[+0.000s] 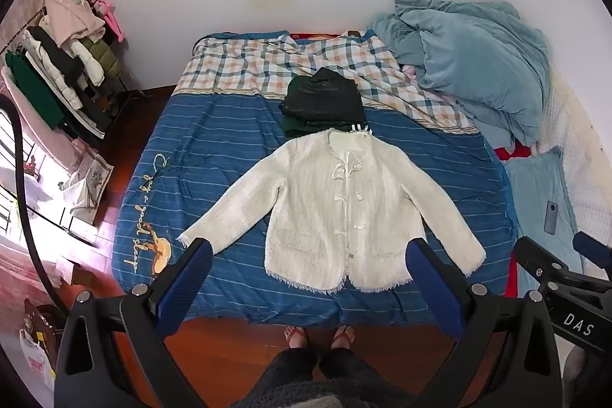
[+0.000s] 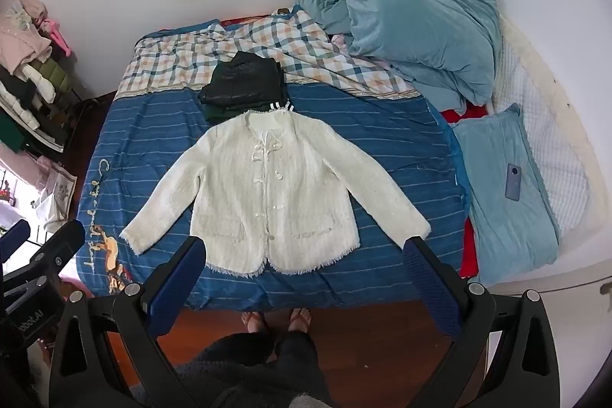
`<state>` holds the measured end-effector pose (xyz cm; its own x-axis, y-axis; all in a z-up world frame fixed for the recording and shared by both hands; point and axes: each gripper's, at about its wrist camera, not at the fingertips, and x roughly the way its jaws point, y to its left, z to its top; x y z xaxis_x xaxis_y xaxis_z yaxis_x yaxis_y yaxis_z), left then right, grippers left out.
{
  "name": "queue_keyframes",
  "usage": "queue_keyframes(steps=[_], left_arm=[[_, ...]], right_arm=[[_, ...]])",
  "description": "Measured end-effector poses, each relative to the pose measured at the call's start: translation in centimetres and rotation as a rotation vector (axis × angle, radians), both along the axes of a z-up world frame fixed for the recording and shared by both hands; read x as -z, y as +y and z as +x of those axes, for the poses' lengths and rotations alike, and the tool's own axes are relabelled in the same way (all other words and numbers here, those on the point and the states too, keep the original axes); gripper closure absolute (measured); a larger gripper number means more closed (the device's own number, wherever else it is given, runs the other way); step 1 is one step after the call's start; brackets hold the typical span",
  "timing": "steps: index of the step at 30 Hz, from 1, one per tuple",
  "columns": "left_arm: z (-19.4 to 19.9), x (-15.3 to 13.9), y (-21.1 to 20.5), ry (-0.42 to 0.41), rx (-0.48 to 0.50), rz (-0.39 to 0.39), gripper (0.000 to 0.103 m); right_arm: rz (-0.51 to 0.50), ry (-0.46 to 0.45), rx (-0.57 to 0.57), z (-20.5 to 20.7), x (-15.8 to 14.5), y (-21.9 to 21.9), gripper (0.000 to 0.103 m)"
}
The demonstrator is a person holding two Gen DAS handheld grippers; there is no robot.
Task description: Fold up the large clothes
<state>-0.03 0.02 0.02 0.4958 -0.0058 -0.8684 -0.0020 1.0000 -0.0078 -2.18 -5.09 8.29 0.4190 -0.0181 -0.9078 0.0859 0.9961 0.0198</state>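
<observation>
A cream tweed jacket [image 1: 329,213] [image 2: 264,194] lies flat and face up on the blue striped bedspread [image 1: 214,155] [image 2: 386,148], sleeves spread out to both sides, front fastened. Beyond its collar sits a stack of folded dark clothes [image 1: 323,100] [image 2: 244,85]. My left gripper [image 1: 310,251] hangs high above the jacket's hem, open with nothing between its blue pads. My right gripper [image 2: 304,249] is likewise held high over the hem, open and empty. Each gripper shows at the edge of the other's view.
A person stands at the bed's near edge, feet in sandals [image 1: 319,335] on the wood floor. A crumpled blue duvet [image 1: 470,64] and a pillow with a phone [image 2: 513,181] lie at the right. A checked sheet [image 1: 267,64] covers the far end. A clothes rack [image 1: 65,64] stands left.
</observation>
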Motion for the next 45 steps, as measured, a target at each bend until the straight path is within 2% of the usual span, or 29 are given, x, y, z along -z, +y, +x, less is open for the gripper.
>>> queue_keyframes(steps=[14, 17, 23, 45], left_arm=[[-1.0, 0.2, 0.3, -0.008, -0.005, 0.012, 0.000], [0.4, -0.8, 0.2, 0.011, 0.000, 0.016, 0.000], [0.7, -0.9, 0.3, 0.013, -0.002, 0.022, 0.000], [0.1, -0.6, -0.3, -0.004, 0.000, 0.038, 0.000]], right_arm=[[-0.024, 0.001, -0.005, 1.4, -1.7, 0.0, 0.000], [-0.041, -0.005, -0.018, 1.0, -1.7, 0.3, 0.000], [-0.042, -0.005, -0.019, 1.0, -1.8, 0.2, 0.000], [-0.048, -0.011, -0.028, 0.9, -2.1, 0.9, 0.000]])
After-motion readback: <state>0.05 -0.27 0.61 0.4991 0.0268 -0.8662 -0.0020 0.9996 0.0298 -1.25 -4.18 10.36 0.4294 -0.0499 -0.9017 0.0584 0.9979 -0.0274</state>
